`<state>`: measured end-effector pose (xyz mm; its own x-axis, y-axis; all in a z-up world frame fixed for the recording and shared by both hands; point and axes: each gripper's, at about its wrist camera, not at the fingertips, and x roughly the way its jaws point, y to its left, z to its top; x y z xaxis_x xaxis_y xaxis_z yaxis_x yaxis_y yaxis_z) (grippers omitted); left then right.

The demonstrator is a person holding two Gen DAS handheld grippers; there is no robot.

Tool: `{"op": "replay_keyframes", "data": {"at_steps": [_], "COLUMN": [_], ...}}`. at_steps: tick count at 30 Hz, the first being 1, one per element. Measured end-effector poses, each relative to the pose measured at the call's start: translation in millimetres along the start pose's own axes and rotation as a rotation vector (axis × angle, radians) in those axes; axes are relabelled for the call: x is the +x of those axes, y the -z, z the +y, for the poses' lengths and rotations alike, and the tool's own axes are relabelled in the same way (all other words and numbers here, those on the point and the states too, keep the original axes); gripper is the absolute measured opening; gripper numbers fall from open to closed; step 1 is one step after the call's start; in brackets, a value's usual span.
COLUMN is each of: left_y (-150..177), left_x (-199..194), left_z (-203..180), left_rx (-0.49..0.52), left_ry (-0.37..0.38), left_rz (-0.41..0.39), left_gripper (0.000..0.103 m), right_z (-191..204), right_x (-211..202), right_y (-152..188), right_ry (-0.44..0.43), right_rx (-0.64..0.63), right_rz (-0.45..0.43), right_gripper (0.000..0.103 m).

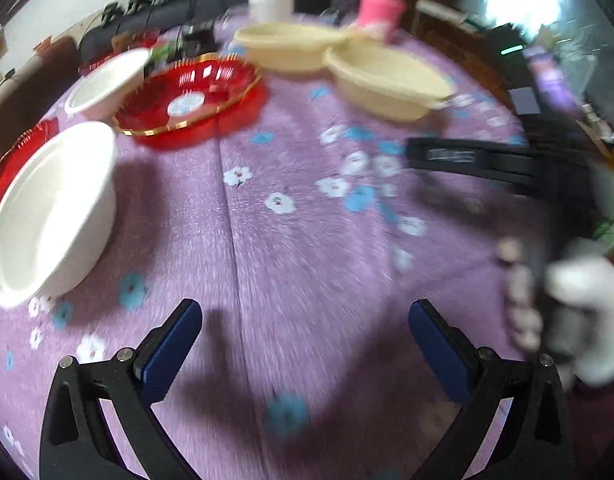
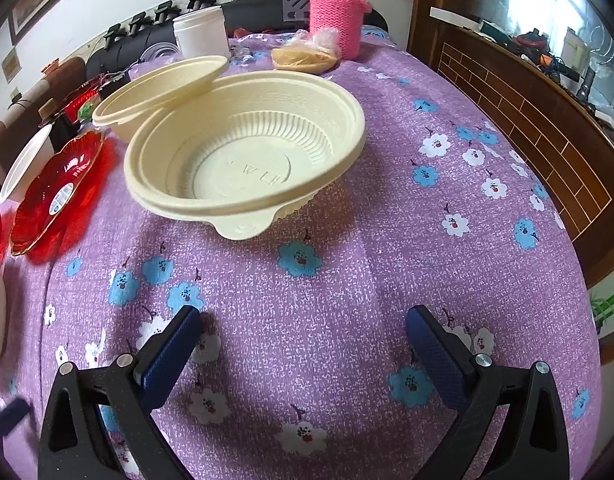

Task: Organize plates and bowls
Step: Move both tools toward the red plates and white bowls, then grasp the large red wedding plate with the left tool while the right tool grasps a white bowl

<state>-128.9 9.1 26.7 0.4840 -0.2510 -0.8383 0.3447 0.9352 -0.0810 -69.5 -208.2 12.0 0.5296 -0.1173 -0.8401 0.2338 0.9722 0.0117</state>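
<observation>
My left gripper (image 1: 305, 312) is open over bare purple cloth, nothing between its blue pads. To its left lies a white bowl (image 1: 55, 212), tilted on its side. Behind that sit a red plate (image 1: 195, 96) with a gold rim, a second white bowl (image 1: 107, 80), and two cream bowls (image 1: 287, 46) (image 1: 391, 80). My right gripper (image 2: 303, 316) is open too, short of a cream bowl (image 2: 243, 160). Another cream bowl (image 2: 159, 92) leans against that one's far left rim. The red plate (image 2: 55, 196) shows at the left.
The round table (image 2: 347, 280) has a purple flowered cloth. At the back stand a pink-sleeved flask (image 2: 337, 12), a white jar (image 2: 201, 32) and a bagged food item (image 2: 307, 54). A wooden panel (image 2: 527, 128) runs along the right. The other gripper's dark body (image 1: 487, 164) and a white-gloved hand (image 1: 587, 312) are at right.
</observation>
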Motion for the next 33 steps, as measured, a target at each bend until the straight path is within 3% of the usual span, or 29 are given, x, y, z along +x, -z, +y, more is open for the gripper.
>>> {"op": "replay_keyframes", "data": {"at_steps": [4,7,9,11,13,19,24,30,33], "left_y": [12,16,16,17,17,27,24,9,-5], "left_x": [-54,-86,-106,-126,-136,-146,-149,-142,-123], "left_z": [25,55,78,108,137,227,291,353,368], "left_rx": [-0.067,-0.137,-0.144,-0.169,-0.202,-0.324,-0.419,-0.542,-0.571], "left_ry": [0.150,0.156,0.103,-0.007,-0.083,-0.247,-0.293,-0.209,-0.187], "left_rz": [-0.106,-0.142,-0.182,-0.268,-0.303,-0.285,-0.250,-0.210,-0.167], "left_gripper": [0.103,0.102,0.102,0.102,0.102,0.102,0.102,0.102,0.102], "right_z": [0,1,1,0,-2,17,76,199,259], "right_x": [-1,-1,-2,-3,-12,-83,-141,-147,-128], "right_y": [0,0,0,1,3,11,-7,-45,-63], "right_ry": [0.005,0.014,0.015,0.017,0.029,0.032,-0.145,-0.425,-0.528], "right_rx": [0.003,0.004,0.005,0.010,0.021,-0.048,-0.180,-0.358,-0.409], "right_rz": [0.001,0.000,0.001,-0.001,-0.038,-0.248,-0.341,-0.212,-0.101], "right_gripper": [0.102,0.102,0.102,0.102,0.102,0.102,0.102,0.101,0.090]}}
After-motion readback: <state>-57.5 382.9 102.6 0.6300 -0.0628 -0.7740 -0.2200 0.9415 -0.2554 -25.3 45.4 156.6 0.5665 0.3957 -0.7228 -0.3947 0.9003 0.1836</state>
